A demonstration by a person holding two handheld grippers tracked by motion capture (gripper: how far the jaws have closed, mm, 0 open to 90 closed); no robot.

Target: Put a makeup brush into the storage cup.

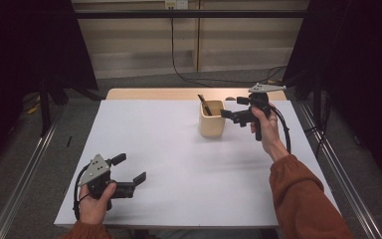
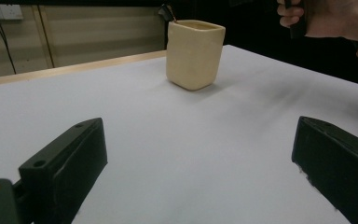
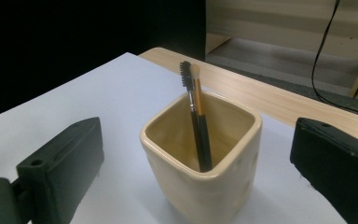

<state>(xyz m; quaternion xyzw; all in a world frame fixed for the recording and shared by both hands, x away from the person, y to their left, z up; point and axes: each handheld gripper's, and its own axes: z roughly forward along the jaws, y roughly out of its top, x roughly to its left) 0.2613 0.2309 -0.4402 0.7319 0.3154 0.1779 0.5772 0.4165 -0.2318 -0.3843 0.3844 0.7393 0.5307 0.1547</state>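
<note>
A cream square cup stands on the white table toward the back right; it also shows far off in the left gripper view as the cup. Two thin makeup brushes lean inside the cup, one with a dark bristle head, one with a pale tip. My right gripper is held open just right of the cup, above rim height, nothing between its jaws. My left gripper hovers open near the table's front left corner, with nothing in it.
A bare wooden strip runs along the table's far edge. Dark curtains hang at both sides, and a black cable trails over the floor behind. Metal rails flank the table.
</note>
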